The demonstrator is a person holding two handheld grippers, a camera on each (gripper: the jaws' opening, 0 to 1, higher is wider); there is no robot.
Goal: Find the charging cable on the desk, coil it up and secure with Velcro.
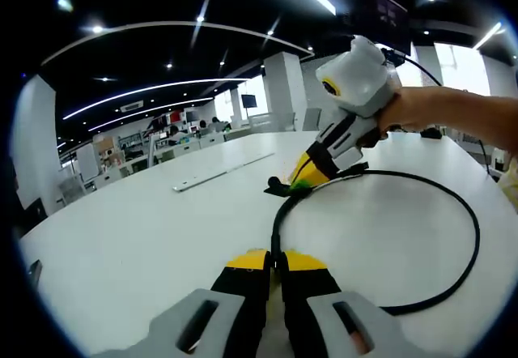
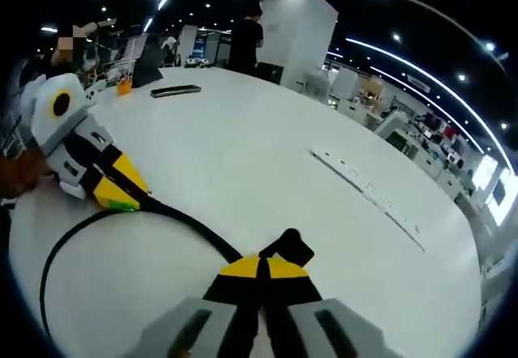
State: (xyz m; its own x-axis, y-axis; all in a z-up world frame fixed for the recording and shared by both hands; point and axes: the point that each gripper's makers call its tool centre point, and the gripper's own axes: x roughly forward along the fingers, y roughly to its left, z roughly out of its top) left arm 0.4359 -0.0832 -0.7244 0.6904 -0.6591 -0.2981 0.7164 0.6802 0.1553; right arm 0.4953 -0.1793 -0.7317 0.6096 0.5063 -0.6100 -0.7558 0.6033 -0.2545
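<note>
A thin black charging cable [image 1: 469, 236] lies in a wide loop on the white table [image 1: 146, 228]. My left gripper [image 1: 275, 259] is shut, with the cable running up from between its yellow tips. The right gripper [image 1: 301, 181], held by a hand [image 1: 429, 107], comes in from the right and pinches the cable near its black end piece [image 1: 277, 186]. In the right gripper view my right gripper [image 2: 263, 266] is shut on the cable [image 2: 194, 230], and the black end piece [image 2: 289, 249] sticks out past its tips. The left gripper [image 2: 121, 201] grips the cable further along.
A long white power strip [image 1: 222, 173] [image 2: 368, 188] lies flat on the table beyond the cable. A black flat object [image 2: 176, 91] and an orange item [image 2: 123, 87] sit at the far end. A person [image 2: 245, 38] stands by a white pillar [image 2: 295, 34].
</note>
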